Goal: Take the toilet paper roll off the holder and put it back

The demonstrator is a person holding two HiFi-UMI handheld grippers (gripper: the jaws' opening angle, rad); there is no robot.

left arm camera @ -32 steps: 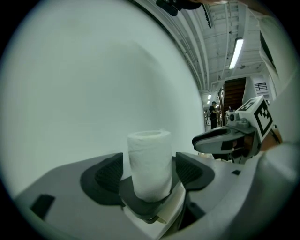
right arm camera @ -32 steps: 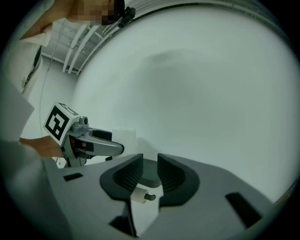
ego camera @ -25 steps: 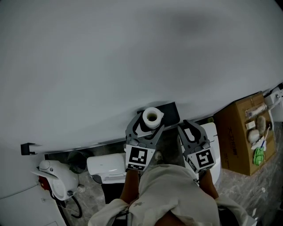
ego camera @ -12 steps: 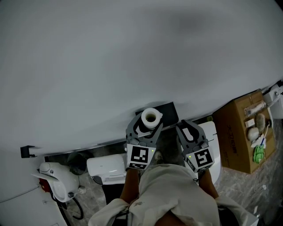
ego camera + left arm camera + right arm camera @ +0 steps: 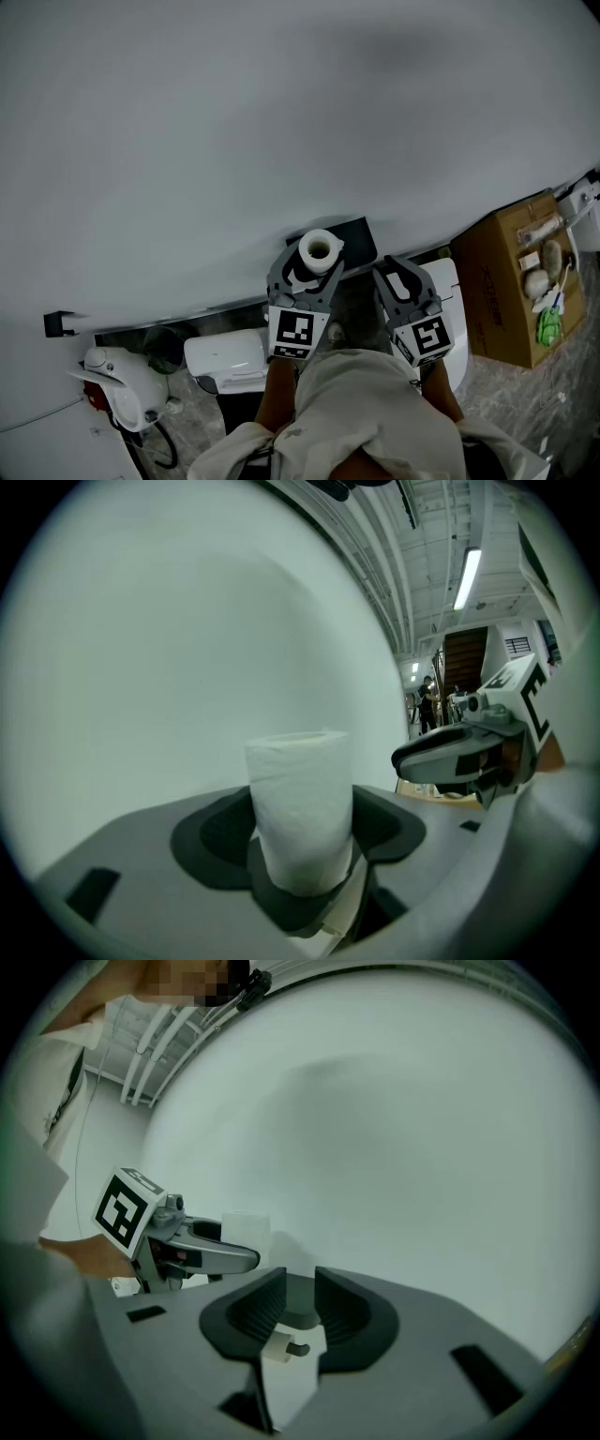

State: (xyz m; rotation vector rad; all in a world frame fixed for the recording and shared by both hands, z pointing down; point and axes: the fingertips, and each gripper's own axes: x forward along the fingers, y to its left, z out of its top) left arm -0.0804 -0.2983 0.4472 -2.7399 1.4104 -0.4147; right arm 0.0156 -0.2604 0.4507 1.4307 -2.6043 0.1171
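White toilet paper roll (image 5: 321,248), upright, core upward

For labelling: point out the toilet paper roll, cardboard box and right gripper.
toilet paper roll (image 5: 300,808), left gripper view, side wall.
cardboard box (image 5: 497,295), head view, brown side.
right gripper (image 5: 300,1281), right gripper view, between its jaws.

We record a grey marbled floor (image 5: 553,412) running along the foot of a pale wall (image 5: 281,141). At the right it carries an open cardboard box (image 5: 497,291) with small packets in its top; at the left stand a white unit with a red part (image 5: 117,375), a dark round bin (image 5: 165,343) just beside it, and a white lidded casing (image 5: 225,352). We also note a black holder (image 5: 362,234) against the wall, with the toilet paper roll (image 5: 321,248) standing upright on it, core opening upward.
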